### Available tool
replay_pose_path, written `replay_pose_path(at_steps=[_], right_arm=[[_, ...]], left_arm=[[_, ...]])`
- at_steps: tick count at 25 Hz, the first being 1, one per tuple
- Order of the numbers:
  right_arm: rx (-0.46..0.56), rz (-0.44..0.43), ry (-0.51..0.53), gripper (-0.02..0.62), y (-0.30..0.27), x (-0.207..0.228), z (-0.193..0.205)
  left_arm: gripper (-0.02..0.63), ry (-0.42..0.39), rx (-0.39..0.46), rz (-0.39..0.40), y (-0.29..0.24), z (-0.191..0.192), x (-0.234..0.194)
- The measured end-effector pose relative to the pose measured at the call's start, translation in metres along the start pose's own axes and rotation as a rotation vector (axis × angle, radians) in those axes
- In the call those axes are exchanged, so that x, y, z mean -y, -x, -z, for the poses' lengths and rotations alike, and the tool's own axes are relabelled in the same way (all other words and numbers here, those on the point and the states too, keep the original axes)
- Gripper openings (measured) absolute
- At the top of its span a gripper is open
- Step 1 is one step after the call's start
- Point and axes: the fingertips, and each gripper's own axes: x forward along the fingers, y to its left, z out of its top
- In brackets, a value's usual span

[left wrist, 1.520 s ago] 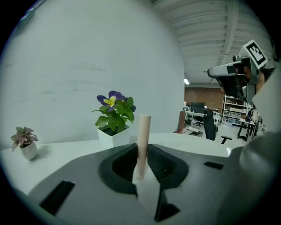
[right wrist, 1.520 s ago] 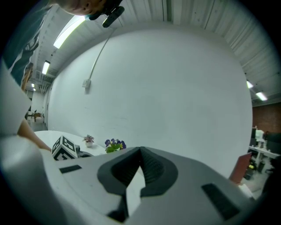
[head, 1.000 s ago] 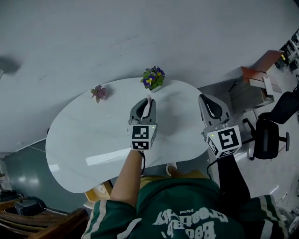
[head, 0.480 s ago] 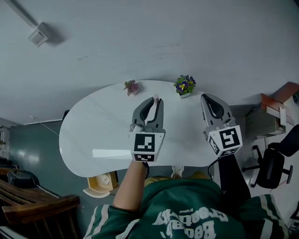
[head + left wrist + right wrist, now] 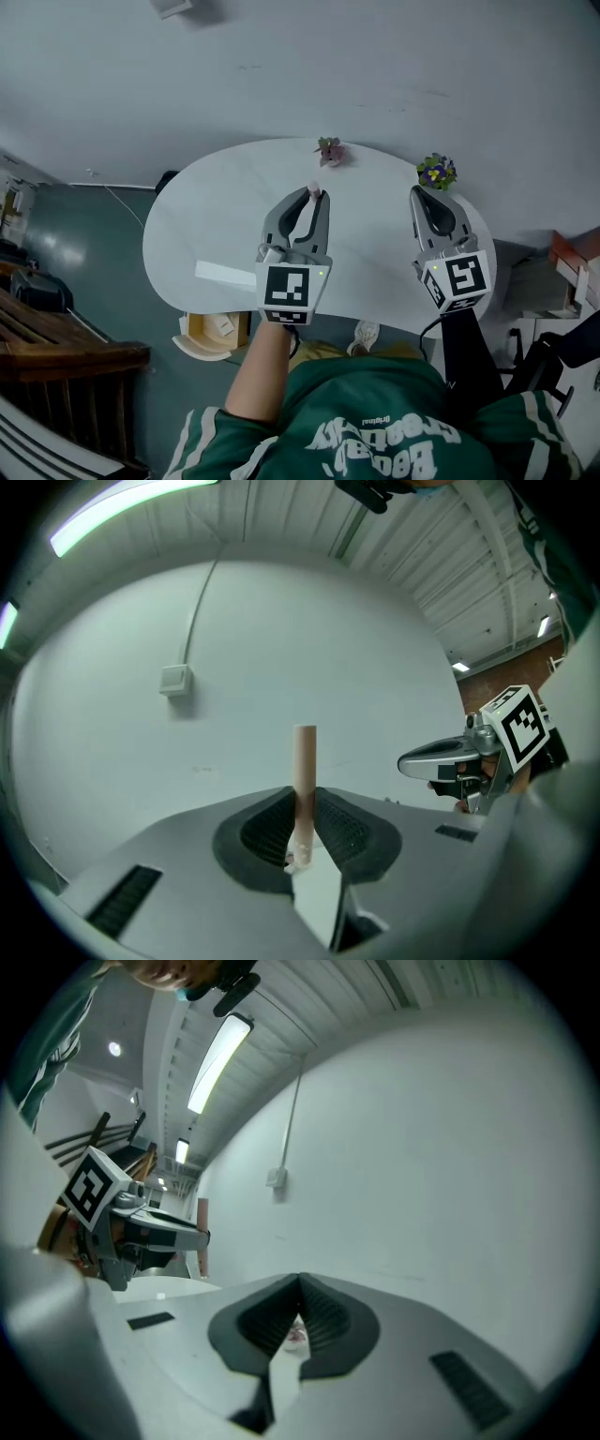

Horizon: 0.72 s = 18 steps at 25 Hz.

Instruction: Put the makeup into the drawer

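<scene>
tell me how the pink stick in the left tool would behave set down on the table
The stick looks slim, straight and rigid, so it probably won't bend. It is round and smooth, so laid on the table it may roll; stood on end it would likely tip. The left tool pinches it near one end, so it could pivot.

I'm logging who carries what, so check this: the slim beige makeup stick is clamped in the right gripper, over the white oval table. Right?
Not quite. The slim beige makeup stick is clamped in the left gripper, not the right gripper, whose jaws are together on nothing. The left gripper view shows the grip. It is over the white oval table, as you said.
</scene>
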Motion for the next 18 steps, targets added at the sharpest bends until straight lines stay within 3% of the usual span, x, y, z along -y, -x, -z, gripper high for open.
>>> replay_pose_path(at_steps=[7, 18], right_arm=[[0.012, -0.172, 0.007, 0.003, -0.06, -0.114, -0.018], [0.056, -0.458, 0.002, 0.005, -0.123, -0.34, -0.047]], left_arm=[[0.064, 0.005, -0.034, -0.154, 0.078, 0.02, -0.099], [0.063, 0.009, -0.093, -0.418, 0.253, 0.058, -0.243]])
